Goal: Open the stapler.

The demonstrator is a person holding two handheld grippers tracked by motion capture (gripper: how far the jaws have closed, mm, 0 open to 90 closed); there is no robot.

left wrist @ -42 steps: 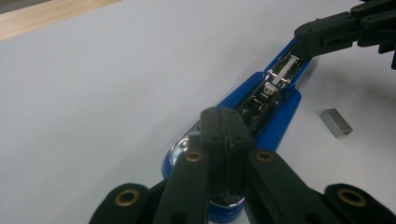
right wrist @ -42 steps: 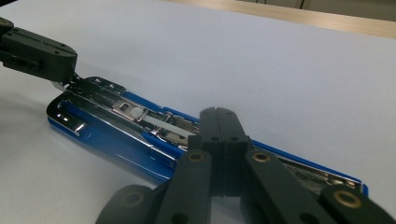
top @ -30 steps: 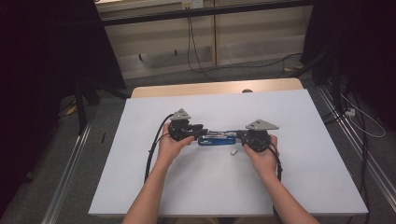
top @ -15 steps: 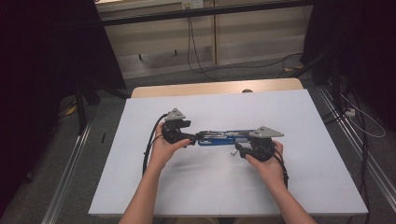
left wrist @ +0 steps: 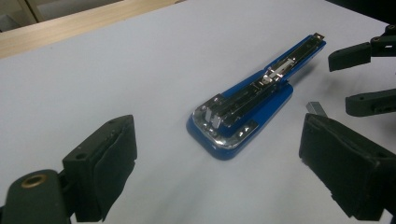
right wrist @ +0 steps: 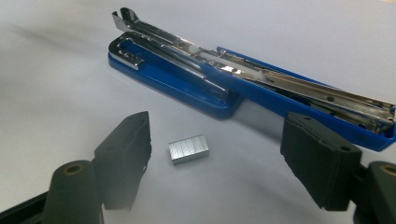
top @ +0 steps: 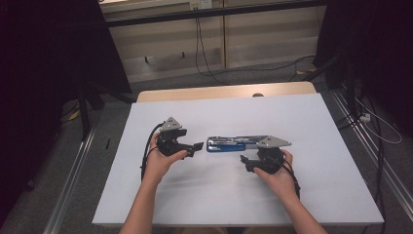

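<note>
Blue stapler (top: pixel 237 144) lies swung fully open at table (top: pixel 311 204) centre, between the 2 grippers; its magazine channel (right wrist: pixel 261 77) looks bare of staples, though glare hides part. Staple strip (right wrist: pixel 188 149) rests loose, just near of stapler. Left gripper (top: pixel 196 146) jaws have just been opening, released, nothing between; right gripper (top: pixel 245 163) likewise, straddling the strip untouched. Risk: pinching the small strip too hard could break or flick it; nudging the stapler could skew the channel.

On the one white table (top: pixel 311 195) lay one blue stapler (top: pixel 234 144), opened flat, and one small block of staples (right wrist: pixel 188 149) near it. Two hand-held grippers, left (top: pixel 197 146) and right (top: pixel 245 163), flanked them.
</note>
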